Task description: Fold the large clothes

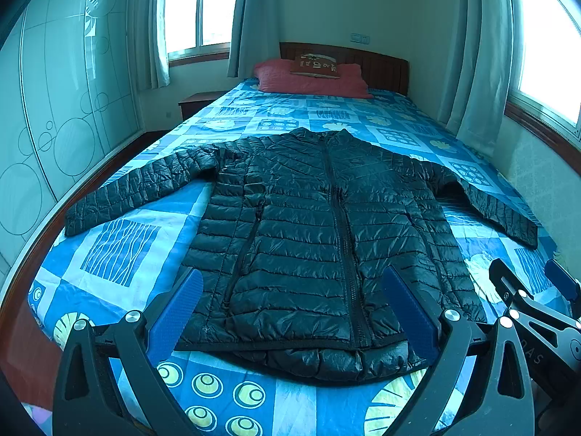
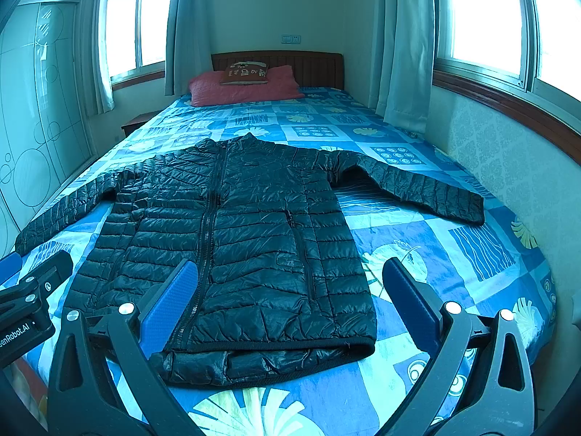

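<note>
A black quilted puffer jacket lies flat and face up on the bed, zipped, with both sleeves spread out to the sides and its hem nearest me. My left gripper hovers open above the hem, its blue pads wide apart with nothing between them. My right gripper is open too, over the jacket's right lower corner. In the left wrist view the right gripper shows at the right edge. The left gripper shows at the left edge of the right wrist view.
The bed carries a blue patterned cover, with a red pillow and a small cushion by the wooden headboard. A wardrobe lines the left side, a nightstand stands at the back left, and curtained windows and a wall close the right.
</note>
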A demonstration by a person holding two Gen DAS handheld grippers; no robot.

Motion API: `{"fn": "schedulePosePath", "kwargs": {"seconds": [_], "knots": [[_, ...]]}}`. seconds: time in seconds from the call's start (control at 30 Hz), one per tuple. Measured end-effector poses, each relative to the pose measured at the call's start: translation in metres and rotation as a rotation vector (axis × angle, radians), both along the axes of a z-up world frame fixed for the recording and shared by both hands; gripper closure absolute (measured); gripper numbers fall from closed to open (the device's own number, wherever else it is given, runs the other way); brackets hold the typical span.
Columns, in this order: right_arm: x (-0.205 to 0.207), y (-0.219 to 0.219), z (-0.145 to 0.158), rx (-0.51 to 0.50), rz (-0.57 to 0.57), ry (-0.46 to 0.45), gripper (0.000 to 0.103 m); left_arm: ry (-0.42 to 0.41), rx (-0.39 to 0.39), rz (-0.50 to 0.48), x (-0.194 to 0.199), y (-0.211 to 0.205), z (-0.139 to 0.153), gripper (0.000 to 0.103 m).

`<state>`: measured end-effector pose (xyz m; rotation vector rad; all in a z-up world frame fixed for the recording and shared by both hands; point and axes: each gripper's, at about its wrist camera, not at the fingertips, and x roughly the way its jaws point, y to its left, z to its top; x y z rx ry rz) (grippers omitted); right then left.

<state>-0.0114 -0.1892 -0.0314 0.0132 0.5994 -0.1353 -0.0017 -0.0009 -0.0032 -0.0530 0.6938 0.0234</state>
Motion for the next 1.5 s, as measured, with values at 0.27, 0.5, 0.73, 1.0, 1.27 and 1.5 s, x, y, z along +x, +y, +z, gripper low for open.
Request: {"fn": "schedulePosePath", "kwargs": {"seconds": [0.27,0.5,0.73,1.0,1.27,1.5], "knots": [[-0.0001,0.0012,-0.0007,-0.001,0.000,0.000,0.002,0.001,0.000,0.000,-0.0002,-0.0003,-0.0007,0.005],[0.0004,0.0009,-0.0010,-0.002,0.000,0.001,0.002,0.001,-0.001,0.000,-0.0001,-0.0001,-0.0007,0.005],[0.0002,0.0020,-0.0015,-0.002,0.000,0.001,0.002,0.001,-0.001,0.000,0.0000,-0.0001,-0.0007,0.005],[0.0002,0.0032,-0.0023,-0.003,0.000,0.001,0.002,0.003,-0.002,-0.001,-0.0013,-0.0007,-0.0024,0.005],[0.0014,0.0020,-0.0028,-0.003,0.001,0.002,0.002,0.004,-0.002,0.000,-0.0012,-0.0008,-0.0026,0.005],[0.0055,0.0007,-0.0068,-0.002,0.001,0.009,0.002,0.016,-0.010,0.000,0.0003,0.0007,-0.0086,0.005]]}}
